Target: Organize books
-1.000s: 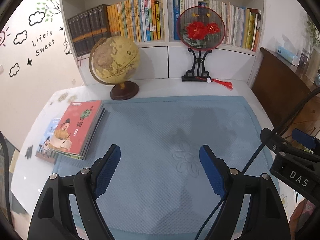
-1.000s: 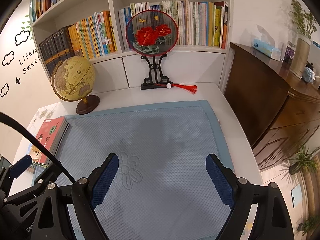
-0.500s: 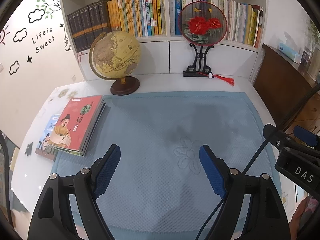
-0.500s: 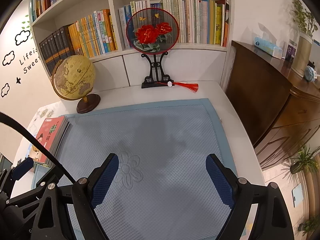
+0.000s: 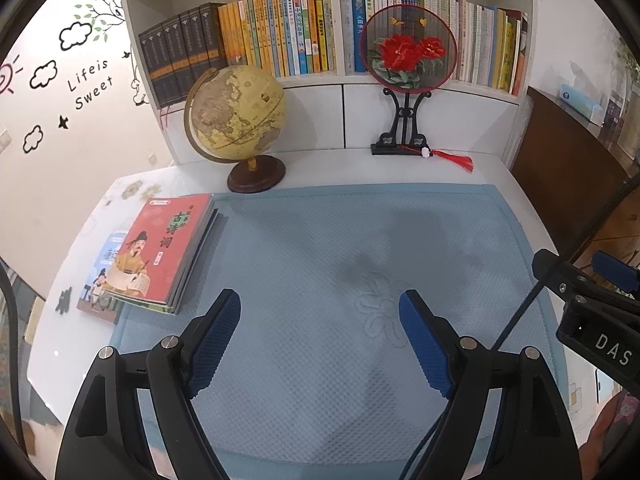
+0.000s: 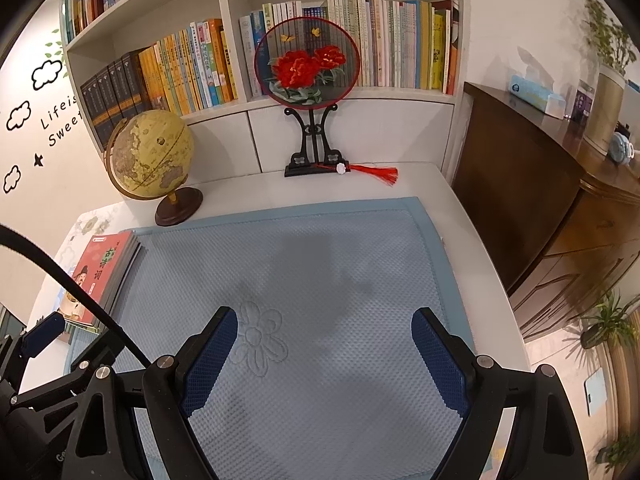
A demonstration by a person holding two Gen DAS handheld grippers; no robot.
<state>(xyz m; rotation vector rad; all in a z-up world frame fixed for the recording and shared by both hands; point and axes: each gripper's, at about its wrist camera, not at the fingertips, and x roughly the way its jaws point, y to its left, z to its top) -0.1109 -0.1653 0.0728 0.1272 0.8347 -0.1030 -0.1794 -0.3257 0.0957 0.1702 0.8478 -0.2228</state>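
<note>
A stack of books with a red cover on top (image 5: 160,252) lies on the left edge of the blue mat (image 5: 340,248); another book (image 5: 102,280) pokes out beneath it on the white table. The same stack (image 6: 102,272) shows at the left of the right wrist view. My left gripper (image 5: 320,304) hovers open over the mat, right of the stack, nothing between its blue pads. My right gripper (image 6: 324,324) is open too, above the mat's middle (image 6: 320,264), empty. Its body appears at the right edge of the left wrist view.
A globe (image 5: 236,116) stands at the back left and a round fan with red flowers on a black stand (image 5: 408,60) at the back centre. Shelves full of upright books (image 5: 280,36) rise behind. A dark wooden cabinet (image 6: 540,184) flanks the table's right side.
The left wrist view has tipped slightly, so the shelf and globe sit lower in the frame. Both grippers stay open; the books have not moved.
</note>
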